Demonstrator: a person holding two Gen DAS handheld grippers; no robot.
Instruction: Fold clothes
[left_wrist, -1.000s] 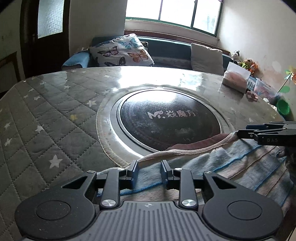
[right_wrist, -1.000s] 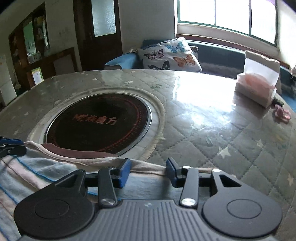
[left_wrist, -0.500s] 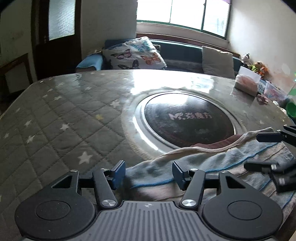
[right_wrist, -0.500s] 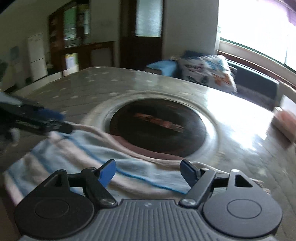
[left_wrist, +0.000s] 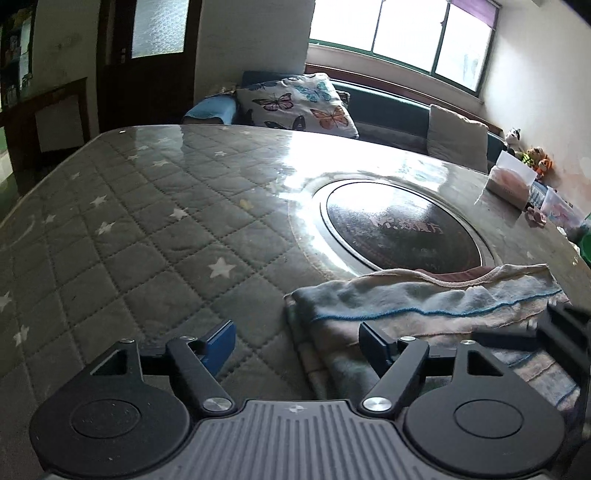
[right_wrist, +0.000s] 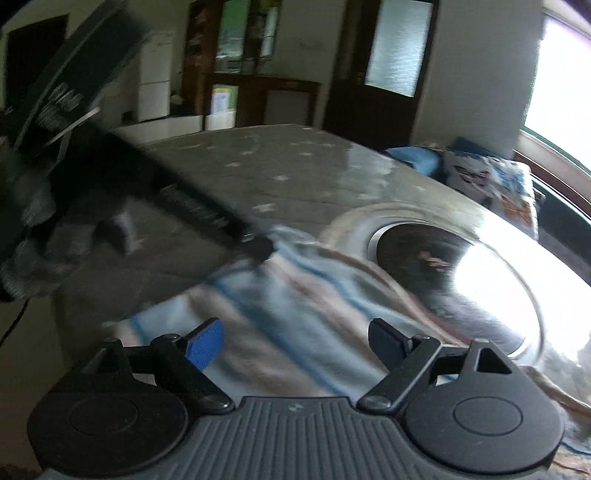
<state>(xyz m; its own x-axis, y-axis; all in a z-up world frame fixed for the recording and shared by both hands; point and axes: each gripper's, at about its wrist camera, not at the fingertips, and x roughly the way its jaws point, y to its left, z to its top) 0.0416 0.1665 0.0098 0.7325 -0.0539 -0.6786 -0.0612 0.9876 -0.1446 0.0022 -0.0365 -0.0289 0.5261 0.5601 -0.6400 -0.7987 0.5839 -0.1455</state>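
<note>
A folded striped garment (left_wrist: 424, 310) in pale blue, pink and cream lies on the quilted star-patterned table cover (left_wrist: 147, 236), near the front edge, partly over the dark round hob (left_wrist: 399, 229). My left gripper (left_wrist: 297, 341) is open and empty, hovering over the garment's left edge. My right gripper (right_wrist: 295, 341) is open and empty above the same garment (right_wrist: 295, 295); this view is blurred. The left gripper's body (right_wrist: 110, 184) shows at the left of the right wrist view. Part of the right gripper (left_wrist: 561, 332) shows at the right edge of the left wrist view.
A tissue box (left_wrist: 511, 181), a small plastic tub (left_wrist: 561, 212) and a pink item (left_wrist: 535, 218) sit at the table's far right. A sofa with a butterfly cushion (left_wrist: 295, 103) stands behind the table. Cabinets and a door (right_wrist: 380, 66) are beyond the left side.
Both grippers opened wide and let go of the garment. The left gripper pulled back and swung left. The right gripper swung sharply left over the cloth, which now lies folded.
</note>
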